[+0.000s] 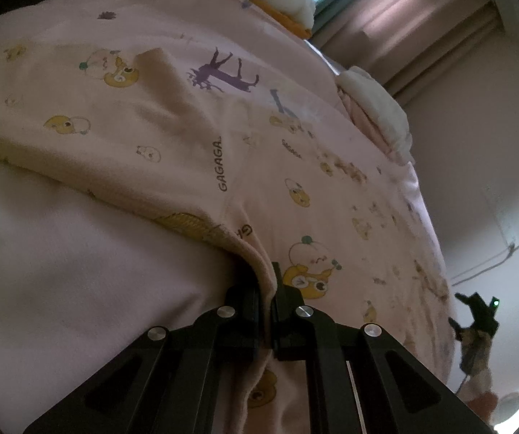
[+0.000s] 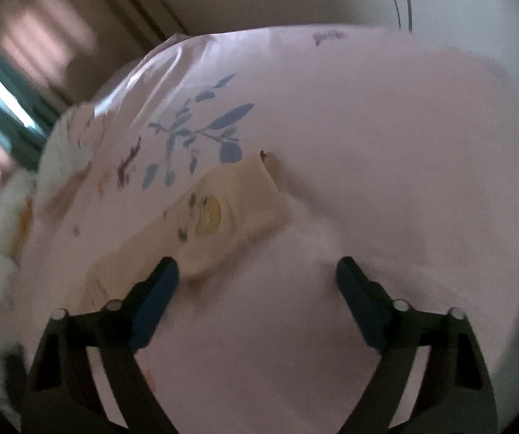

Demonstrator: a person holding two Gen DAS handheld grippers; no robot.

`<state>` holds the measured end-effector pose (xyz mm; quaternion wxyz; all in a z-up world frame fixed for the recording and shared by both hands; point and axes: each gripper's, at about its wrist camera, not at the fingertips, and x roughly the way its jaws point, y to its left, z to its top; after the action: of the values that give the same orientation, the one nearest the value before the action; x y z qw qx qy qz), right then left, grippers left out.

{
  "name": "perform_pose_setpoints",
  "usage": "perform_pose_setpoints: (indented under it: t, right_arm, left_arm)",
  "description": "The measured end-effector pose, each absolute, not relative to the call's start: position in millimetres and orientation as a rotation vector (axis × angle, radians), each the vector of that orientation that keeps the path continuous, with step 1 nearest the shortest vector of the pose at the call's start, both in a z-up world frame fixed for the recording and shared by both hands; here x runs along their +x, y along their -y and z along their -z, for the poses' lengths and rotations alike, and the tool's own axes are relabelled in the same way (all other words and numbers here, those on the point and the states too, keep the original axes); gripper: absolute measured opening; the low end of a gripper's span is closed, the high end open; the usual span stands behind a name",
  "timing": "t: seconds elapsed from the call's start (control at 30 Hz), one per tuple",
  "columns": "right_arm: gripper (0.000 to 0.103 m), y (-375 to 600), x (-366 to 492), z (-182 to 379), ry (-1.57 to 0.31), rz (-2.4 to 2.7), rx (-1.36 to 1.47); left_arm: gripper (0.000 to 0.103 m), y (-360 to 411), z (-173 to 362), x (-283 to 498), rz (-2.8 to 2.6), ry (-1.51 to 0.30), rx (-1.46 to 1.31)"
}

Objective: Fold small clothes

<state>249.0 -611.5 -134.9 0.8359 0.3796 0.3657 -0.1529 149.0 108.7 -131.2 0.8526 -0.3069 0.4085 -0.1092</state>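
- One garment (image 1: 172, 152), cream with duck prints, shows in the left wrist view, spread over the pink bed sheet (image 1: 60, 271); the left gripper (image 1: 267, 285) at 6 o'clock has its jaws clamped on the hem. Folding looks barely begun.
- One strip of that garment (image 2: 230, 209) lies at centre in the right wrist view; the right gripper (image 2: 257, 275) has its jaws spread wide, nothing pinched.

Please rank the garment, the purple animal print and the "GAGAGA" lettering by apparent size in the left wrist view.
1. garment, by far
2. purple animal print
3. "GAGAGA" lettering
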Motion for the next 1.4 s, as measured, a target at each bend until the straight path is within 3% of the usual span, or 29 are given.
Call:
perform_pose_setpoints:
  t: [0.13,0.3,0.47,0.73,1.4]
  right_arm:
    - [0.076,616.2,260.4,142.1,-0.705,0.343,0.842]
    - [0.031,611.3,273.8,142.5,-0.763,0.370,0.757]
    - [0.009,624.1,273.0,144.1,-0.779,0.361,0.756]
    - [0.007,605.8,275.1,120.0,-0.747,0.261,0.803]
    - [0.007,449.8,308.9,52.9,-0.713,-0.115,0.612]
  left_arm:
    - [0.009,-111.2,131.9,148.8,0.240,-0.860,-0.668]
    - [0.009,-110.4,131.0,147.3,0.239,-0.861,-0.661]
    - [0.009,-109.5,130.6,147.0,0.238,-0.862,-0.662]
    - [0.009,-107.5,127.3,145.6,0.240,-0.862,-0.646]
    - [0.009,-104.7,126.9,144.2,0.254,-0.863,-0.674]
